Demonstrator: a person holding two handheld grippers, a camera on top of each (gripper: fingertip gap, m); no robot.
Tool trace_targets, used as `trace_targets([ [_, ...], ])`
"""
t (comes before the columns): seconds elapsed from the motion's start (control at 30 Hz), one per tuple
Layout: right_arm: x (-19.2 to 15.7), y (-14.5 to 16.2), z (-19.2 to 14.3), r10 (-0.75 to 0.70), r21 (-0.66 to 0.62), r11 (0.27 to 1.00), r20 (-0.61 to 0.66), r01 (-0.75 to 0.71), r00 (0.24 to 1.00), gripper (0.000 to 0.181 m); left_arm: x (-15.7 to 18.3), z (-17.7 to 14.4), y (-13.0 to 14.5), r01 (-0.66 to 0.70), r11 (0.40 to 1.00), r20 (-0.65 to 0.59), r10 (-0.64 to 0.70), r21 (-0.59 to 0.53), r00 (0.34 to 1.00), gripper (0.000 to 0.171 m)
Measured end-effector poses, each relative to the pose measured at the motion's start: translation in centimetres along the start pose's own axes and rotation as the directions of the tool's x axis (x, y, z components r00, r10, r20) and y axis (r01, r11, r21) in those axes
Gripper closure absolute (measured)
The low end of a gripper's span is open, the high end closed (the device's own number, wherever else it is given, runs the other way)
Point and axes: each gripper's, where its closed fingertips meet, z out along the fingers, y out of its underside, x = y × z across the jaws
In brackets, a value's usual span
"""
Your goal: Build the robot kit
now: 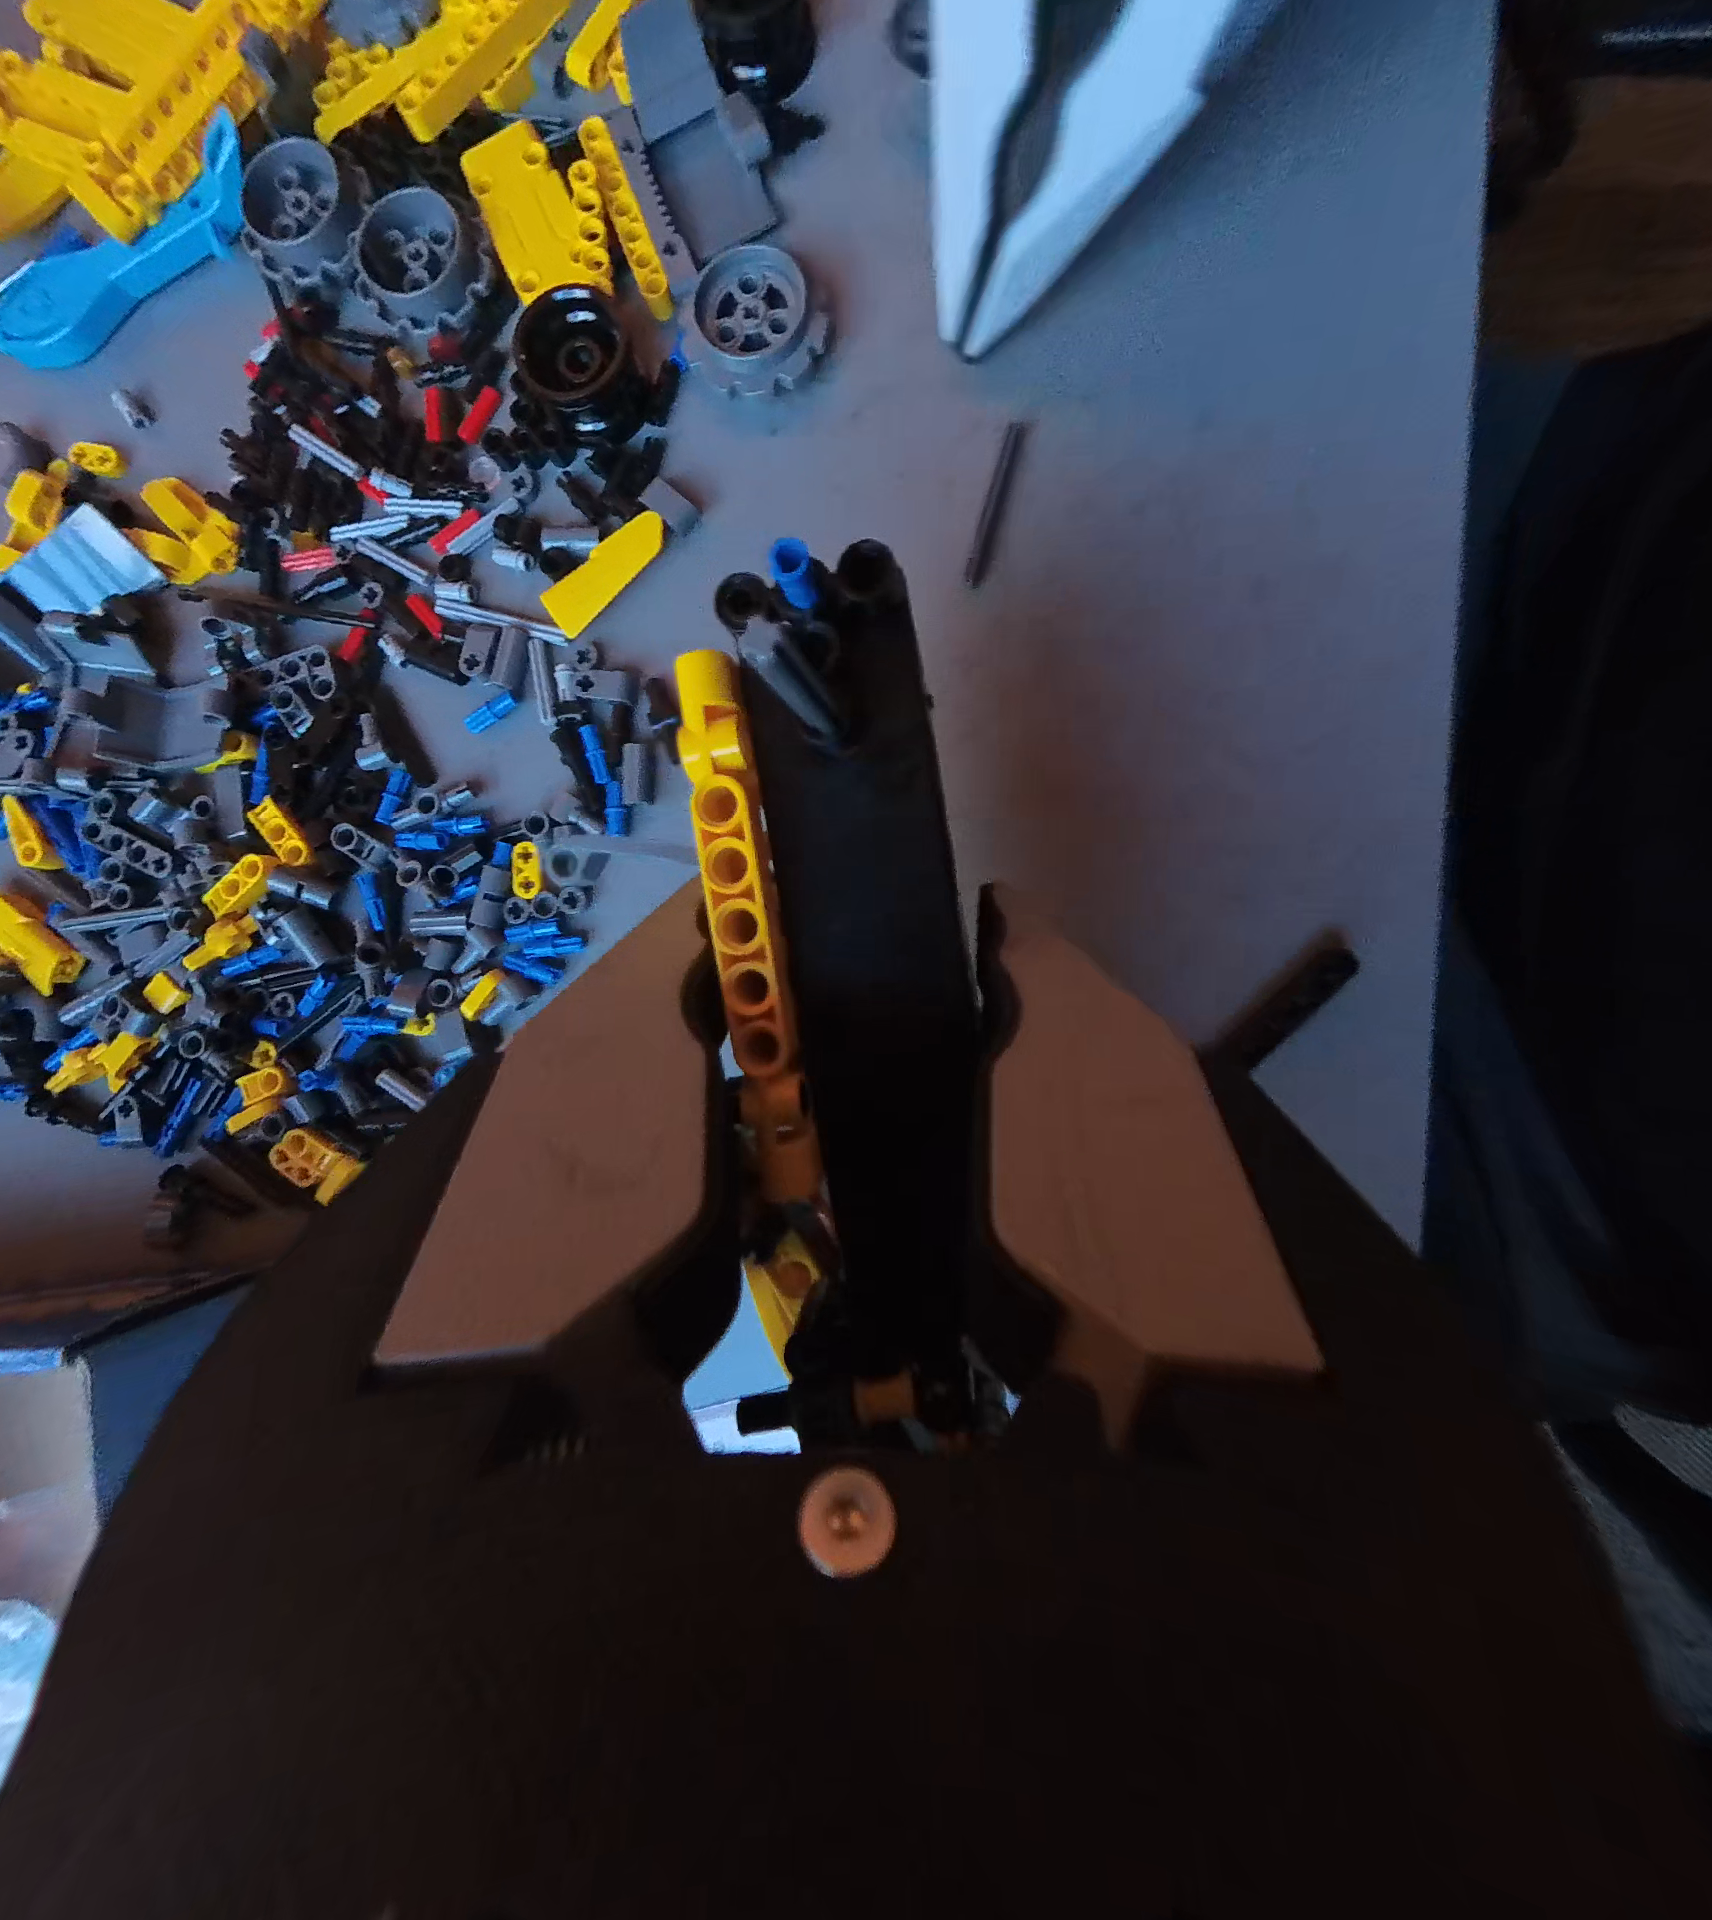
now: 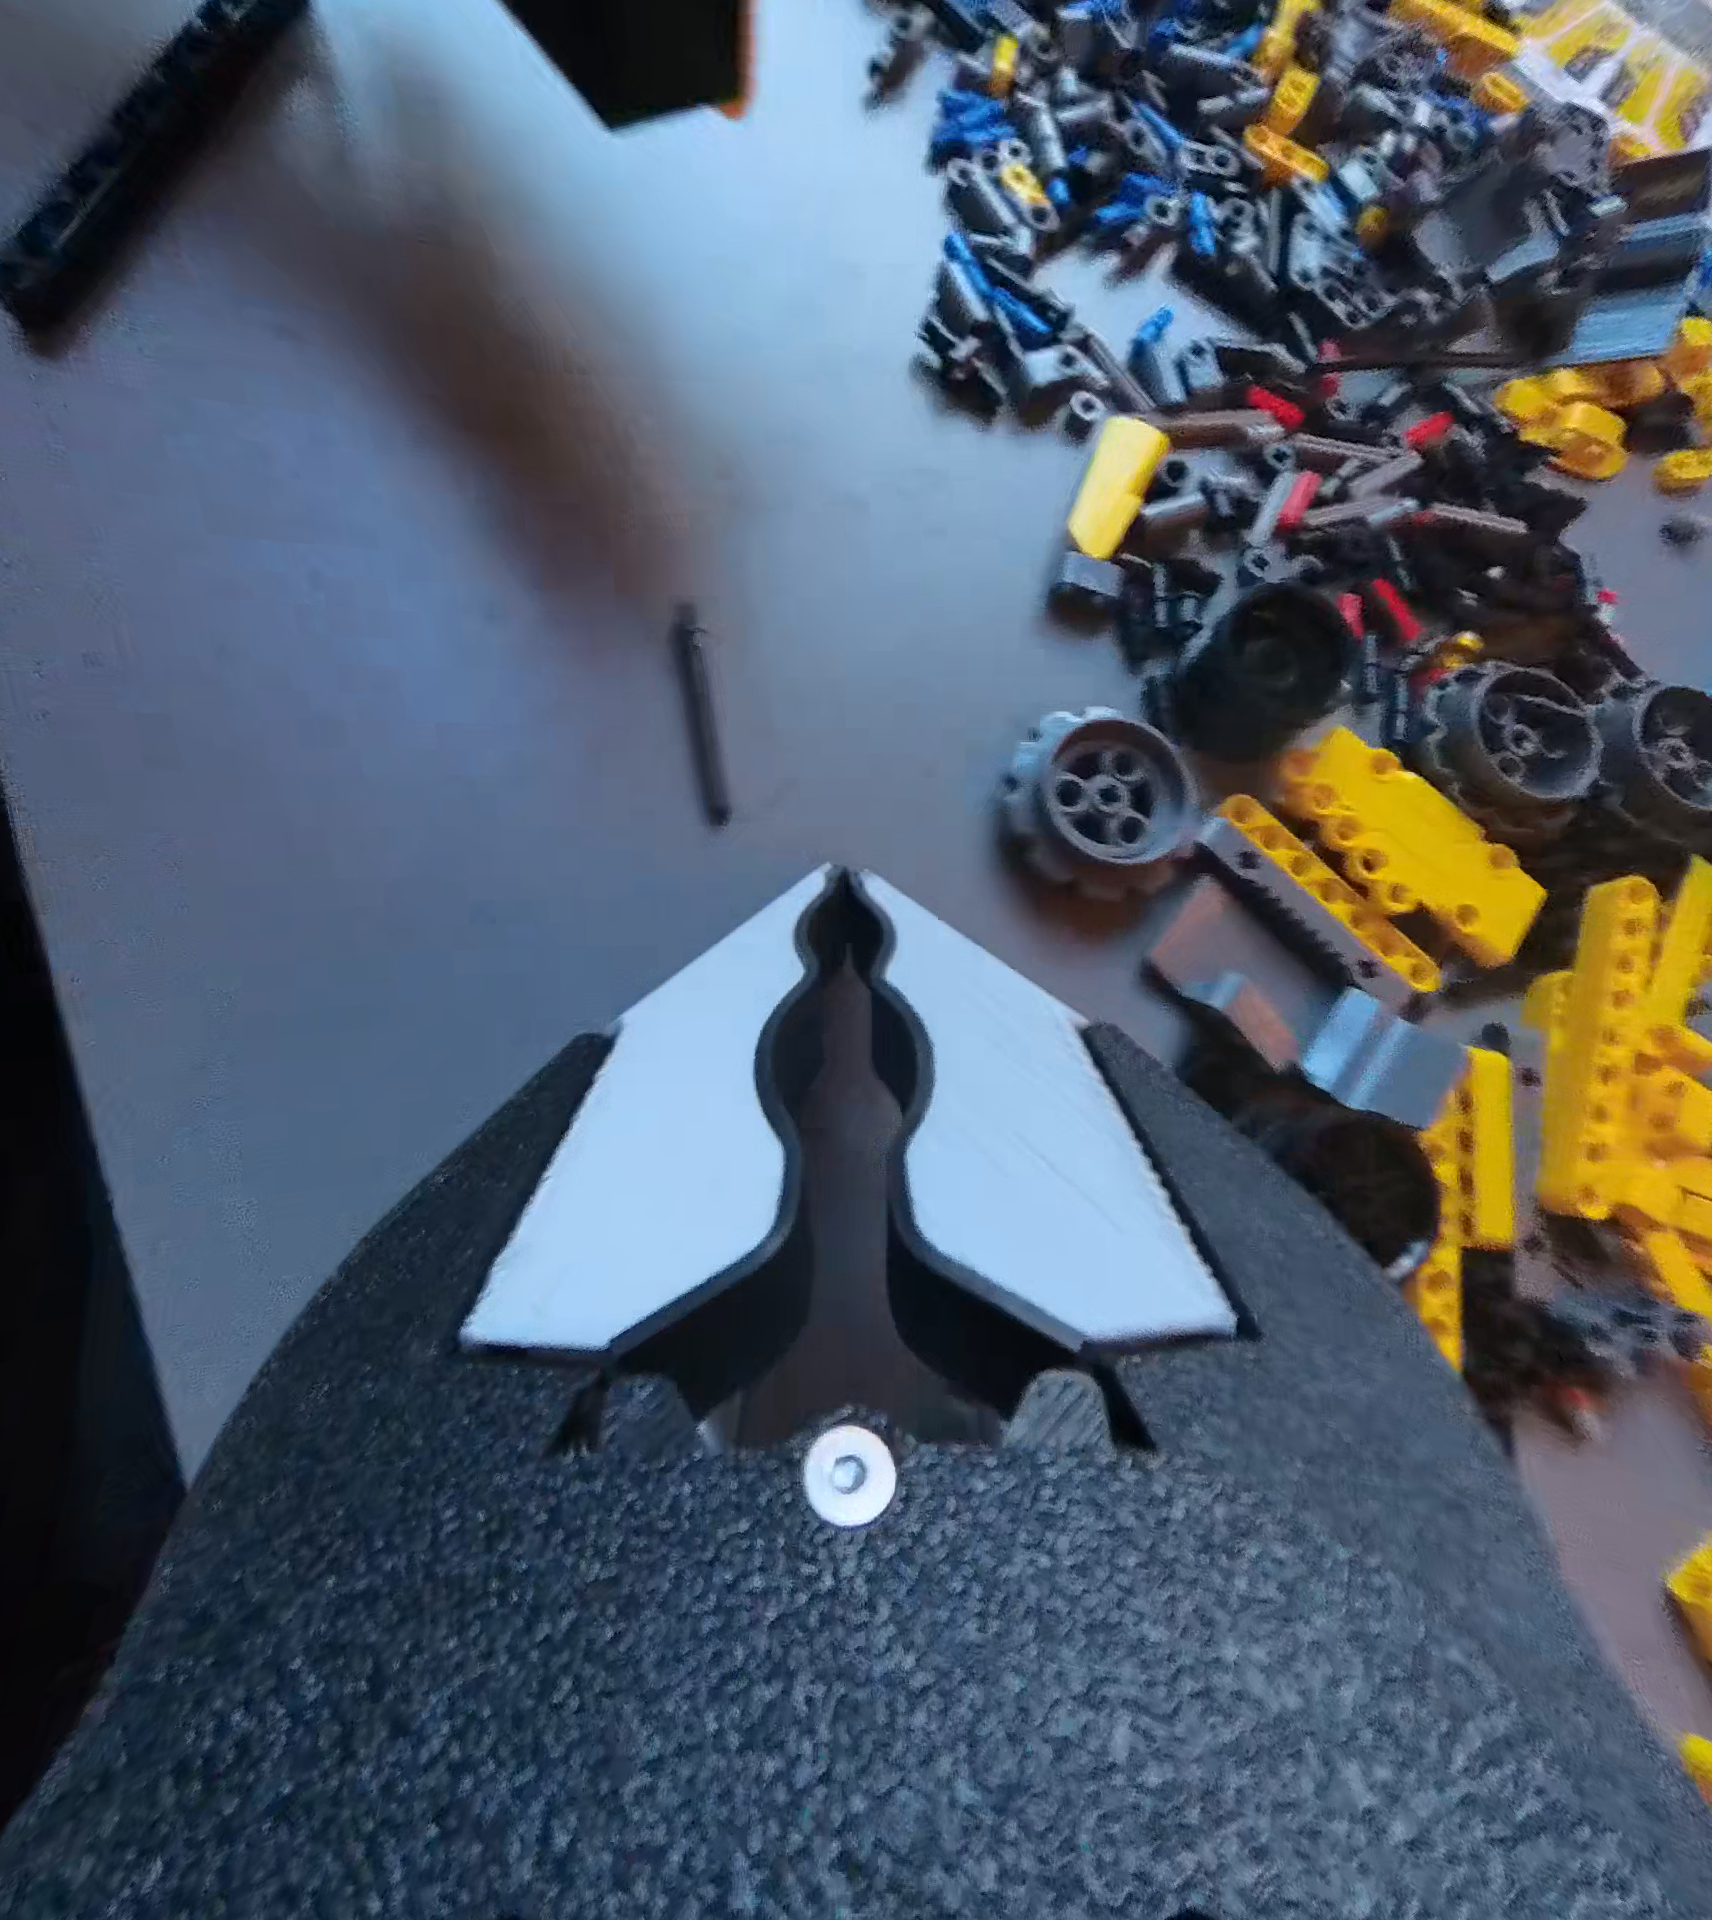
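Note:
My left gripper (image 1: 836, 925) is shut on a black and yellow toy-brick assembly (image 1: 862, 831). It is a long black curved panel with a yellow holed beam (image 1: 738, 894) on its left side and a blue pin (image 1: 787, 566) at its far end. It is held above the grey table (image 1: 1195, 644). My right gripper (image 2: 844, 875) has white fingers, is shut and holds nothing. It hovers over the table near a thin black axle (image 2: 701, 717). The right gripper also shows at the top of the left wrist view (image 1: 971, 343).
A big pile of loose yellow, black, grey, blue and red pieces (image 1: 291, 810) covers the table's left part. Grey wheel hubs (image 1: 756, 312), a black tyre (image 1: 571, 353) and a blue tool (image 1: 135, 270) lie farther off. A long black beam (image 2: 125, 156) lies apart. The table edge (image 1: 1454, 727) runs on the right. The left gripper's tips are roughly 15 cm from the right gripper's.

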Motion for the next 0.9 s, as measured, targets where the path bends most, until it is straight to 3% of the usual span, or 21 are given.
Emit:
trace_targets([
  [0.13, 0.2, -0.3, -3.0, 0.031, 0.06, 0.998, 0.053, -0.034, 0.998, 0.181, -0.2, 0.1, 0.0, 0.006, 1.0, -0.001, -0.006, -0.002, 1.0, 0.128],
  [0.27, -1.1, 1.5, -6.0, 0.01, 0.056, 0.998, 0.111, -0.016, 0.994, 0.181, 0.0, 0.0, 0.0, 0.012, 1.0, 0.001, -0.012, 0.014, 1.0, 0.127],
  [0.43, -2.4, 2.3, -3.6, -0.025, 0.015, 1.0, 0.144, 0.023, 0.989, 0.179, 0.3, 0.3, 0.6, 0.011, 1.0, 0.004, -0.011, -0.008, 1.0, 0.127],
  [0.67, 1.1, 1.9, -2.2, -0.017, 0.022, 1.0, 0.06, 0.015, 0.998, 0.181, 1.6, 0.4, -0.1, -0.058, 0.998, -0.058, 0.056, -0.034, 0.997, 0.127],
  [0.8, -0.9, -0.9, -3.0, -0.048, 0.114, 0.993, 0.086, 0.038, 0.995, 0.171, 2.2, 1.0, 0.0, -0.103, 0.992, -0.074, 0.097, -0.08, 0.993, 0.127],
  [0.9, -2.2, -2.5, -0.8, -0.105, 0.095, 0.991, 0.096, 0.096, 0.99, 0.165, 2.4, 1.0, 0.1, -0.116, 0.99, -0.076, 0.11, -0.075, 0.991, 0.127],
])
